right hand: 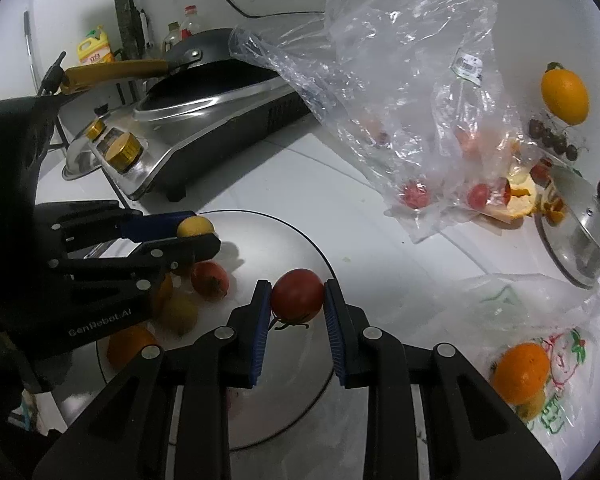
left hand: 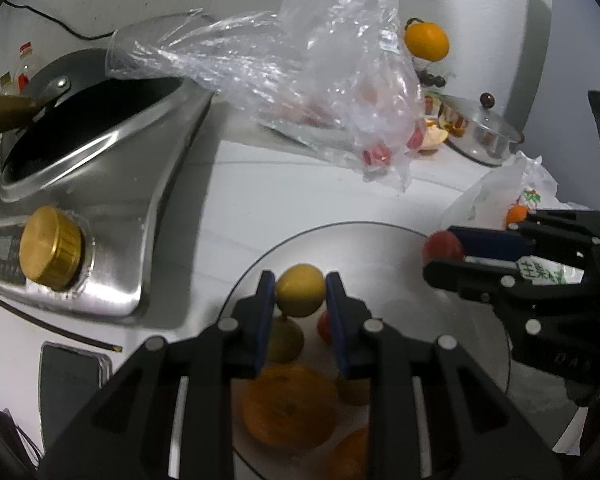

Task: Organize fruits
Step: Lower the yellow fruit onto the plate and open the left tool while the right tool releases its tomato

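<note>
Over the round metal plate on the table, your left tool grips a yellow fruit and your right tool clamps a red fruit. Lower each onto bare plate beside the fruits already there, then open the jaws gently so neither rolls away.

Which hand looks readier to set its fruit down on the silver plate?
Probably left: the left gripper holds its yellow fruit above the plate near the pile; the right gripper holds its red fruit nearer the rim.
</note>
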A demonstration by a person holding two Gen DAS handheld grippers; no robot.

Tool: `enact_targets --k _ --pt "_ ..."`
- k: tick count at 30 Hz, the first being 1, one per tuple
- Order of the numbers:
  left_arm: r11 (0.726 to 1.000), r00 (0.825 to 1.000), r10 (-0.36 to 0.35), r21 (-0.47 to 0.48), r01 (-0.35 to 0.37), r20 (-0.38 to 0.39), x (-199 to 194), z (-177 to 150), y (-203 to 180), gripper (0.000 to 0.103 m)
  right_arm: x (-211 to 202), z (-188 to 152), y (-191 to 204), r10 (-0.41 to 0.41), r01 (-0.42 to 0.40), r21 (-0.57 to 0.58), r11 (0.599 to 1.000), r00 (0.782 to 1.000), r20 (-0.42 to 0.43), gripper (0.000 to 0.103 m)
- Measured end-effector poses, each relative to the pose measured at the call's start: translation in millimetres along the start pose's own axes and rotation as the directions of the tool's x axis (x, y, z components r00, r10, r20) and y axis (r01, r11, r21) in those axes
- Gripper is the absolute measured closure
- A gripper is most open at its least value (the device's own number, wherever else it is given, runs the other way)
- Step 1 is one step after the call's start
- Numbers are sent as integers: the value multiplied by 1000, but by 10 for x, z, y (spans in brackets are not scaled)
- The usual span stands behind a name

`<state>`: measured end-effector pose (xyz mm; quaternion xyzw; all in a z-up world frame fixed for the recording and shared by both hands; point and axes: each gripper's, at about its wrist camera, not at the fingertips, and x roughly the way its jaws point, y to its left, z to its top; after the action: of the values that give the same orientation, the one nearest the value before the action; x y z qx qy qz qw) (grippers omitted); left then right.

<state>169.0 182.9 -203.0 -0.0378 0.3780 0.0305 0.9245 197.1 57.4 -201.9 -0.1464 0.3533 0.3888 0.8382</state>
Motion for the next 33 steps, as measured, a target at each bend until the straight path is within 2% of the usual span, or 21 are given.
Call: enact_targets --k 11,19,27,33 --pt "1000 1000 -8 -14 8 17 -30 3 74 75 190 152 148 24 -24 -28 999 1000 -16 75" --pt "999 999 14 -35 -13 41 -134 -15 147 74 335 219 228 36 -37 -36 999 998 -42 75" --pt "998 1000 13 -68 -12 24 -160 -74 201 73 370 235 261 35 -36 -23 999 998 -48 74" --pt "998 999 24 -64 -22 29 -233 -90 192 72 297 236 281 22 -23 -23 999 999 -34 70"
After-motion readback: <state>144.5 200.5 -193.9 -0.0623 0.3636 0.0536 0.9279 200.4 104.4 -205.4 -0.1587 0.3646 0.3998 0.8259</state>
